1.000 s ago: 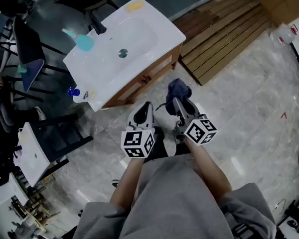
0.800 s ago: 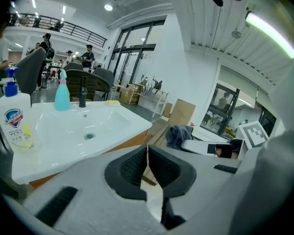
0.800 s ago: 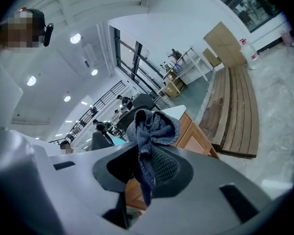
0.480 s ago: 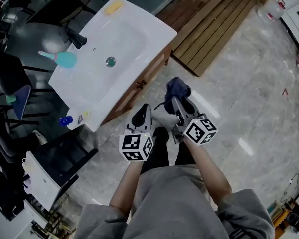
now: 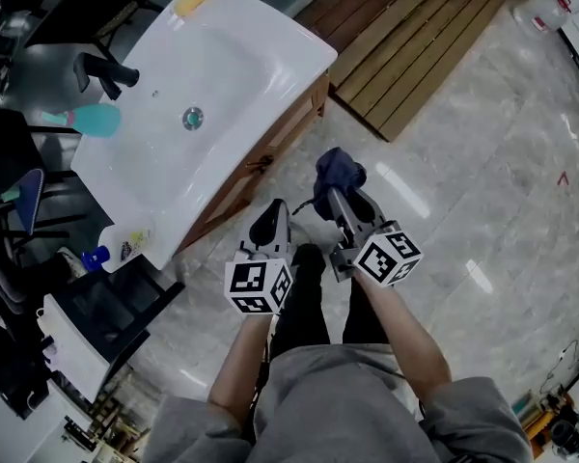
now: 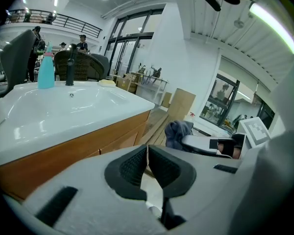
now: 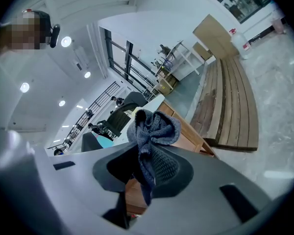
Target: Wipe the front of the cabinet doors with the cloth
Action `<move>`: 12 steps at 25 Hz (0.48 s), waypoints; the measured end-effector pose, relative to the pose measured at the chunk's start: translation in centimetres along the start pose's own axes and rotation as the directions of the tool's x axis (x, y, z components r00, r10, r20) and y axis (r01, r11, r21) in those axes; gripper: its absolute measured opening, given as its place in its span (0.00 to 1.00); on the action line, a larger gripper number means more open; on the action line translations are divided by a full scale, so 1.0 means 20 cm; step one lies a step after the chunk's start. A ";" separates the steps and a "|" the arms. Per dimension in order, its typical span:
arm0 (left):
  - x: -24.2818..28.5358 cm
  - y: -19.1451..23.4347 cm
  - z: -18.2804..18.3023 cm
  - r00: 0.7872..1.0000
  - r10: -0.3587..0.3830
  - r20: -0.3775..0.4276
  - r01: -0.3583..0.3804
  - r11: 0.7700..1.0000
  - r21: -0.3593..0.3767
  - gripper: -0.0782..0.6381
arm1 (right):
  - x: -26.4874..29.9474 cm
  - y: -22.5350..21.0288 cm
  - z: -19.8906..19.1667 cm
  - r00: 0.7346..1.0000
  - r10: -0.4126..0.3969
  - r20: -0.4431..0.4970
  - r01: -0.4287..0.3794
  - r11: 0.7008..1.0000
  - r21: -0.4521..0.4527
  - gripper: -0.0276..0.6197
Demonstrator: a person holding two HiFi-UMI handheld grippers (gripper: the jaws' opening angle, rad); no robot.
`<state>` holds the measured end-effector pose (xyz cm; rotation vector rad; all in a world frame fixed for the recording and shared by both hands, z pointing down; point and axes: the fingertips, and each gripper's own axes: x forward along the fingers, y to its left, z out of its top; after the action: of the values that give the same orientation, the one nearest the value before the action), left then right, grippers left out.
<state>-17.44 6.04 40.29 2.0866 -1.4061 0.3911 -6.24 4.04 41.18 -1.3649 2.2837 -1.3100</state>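
- While the cloth (image 5: 336, 172) sat bunched in the clenched jaws of the right gripper (image 5: 340, 199), it hung in front of the cabinet doors (image 5: 288, 131), apart from the wood.
- The left gripper (image 5: 272, 220) had its jaws pressed together on nothing and was held just out from the same doors.
- The step looked like the approach. Doing it well would call for pressing the soft wad flat on the door face and sweeping in overlapping strokes. The hard jaws should keep off the wood and skirt the dark handle (image 5: 261, 163).
- The white basin (image 5: 222, 66) overhung the doors, so the cloth would likely have to go in under its rim.
- On top of the cabinet stood a black faucet (image 5: 101, 69) and a teal bottle (image 5: 89, 120).
- A slatted wooden platform (image 5: 415, 46) lay beyond the cabinet's far end, and a glossy pale stone floor (image 5: 473, 181) spread before the doors.
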 end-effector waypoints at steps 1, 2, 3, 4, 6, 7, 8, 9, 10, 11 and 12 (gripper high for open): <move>0.02 0.01 -0.01 1.000 0.005 -0.003 -0.005 1.000 -0.001 0.13 | 0.01 -0.02 -0.01 1.000 -0.001 -0.003 0.001 1.000 0.004 0.16; 0.03 0.02 -0.03 1.000 0.010 -0.009 -0.010 1.000 -0.002 0.13 | 0.02 -0.04 -0.02 1.000 -0.002 -0.006 0.003 1.000 0.011 0.16; 0.04 0.03 -0.05 1.000 0.014 -0.015 -0.015 1.000 -0.004 0.13 | 0.03 -0.06 -0.04 1.000 -0.005 -0.008 0.005 1.000 0.021 0.16; 0.06 0.04 -0.08 1.000 0.020 -0.022 -0.020 1.000 -0.007 0.13 | 0.05 -0.08 -0.06 1.000 -0.007 -0.011 0.008 1.000 0.031 0.16; 0.09 0.08 -0.13 0.999 0.035 -0.033 -0.036 0.999 -0.015 0.13 | 0.08 -0.13 -0.11 1.000 -0.010 -0.015 0.011 0.999 0.050 0.16; 0.11 0.10 -0.16 0.998 0.043 -0.038 -0.044 0.999 -0.020 0.13 | 0.11 -0.16 -0.13 1.000 -0.011 -0.017 0.012 0.998 0.062 0.16; 0.13 0.12 -0.18 0.998 0.050 -0.043 -0.051 0.998 -0.024 0.13 | 0.13 -0.18 -0.16 1.000 -0.013 -0.018 0.014 0.997 0.075 0.16; 0.16 0.15 -0.21 0.997 0.057 -0.047 -0.058 0.998 -0.028 0.13 | 0.16 -0.21 -0.19 1.000 -0.015 -0.020 0.016 0.996 0.089 0.16; 0.18 0.17 -0.23 0.997 0.062 -0.050 -0.064 0.998 -0.030 0.13 | 0.19 -0.24 -0.22 1.000 -0.016 -0.022 0.019 0.995 0.102 0.16; 0.20 0.19 -0.25 0.996 0.067 -0.053 -0.069 0.997 -0.030 0.13 | 0.22 -0.27 -0.26 1.000 -0.018 -0.025 0.021 0.993 0.114 0.16; 0.22 0.21 -0.28 0.996 0.071 -0.055 -0.073 0.997 -0.028 0.13 | 0.24 -0.30 -0.29 0.999 -0.019 -0.027 0.022 0.992 0.125 0.16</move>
<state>-19.09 4.97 48.32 1.9912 -1.4499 0.4495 -8.44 2.58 50.46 -1.3406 2.1677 -1.4584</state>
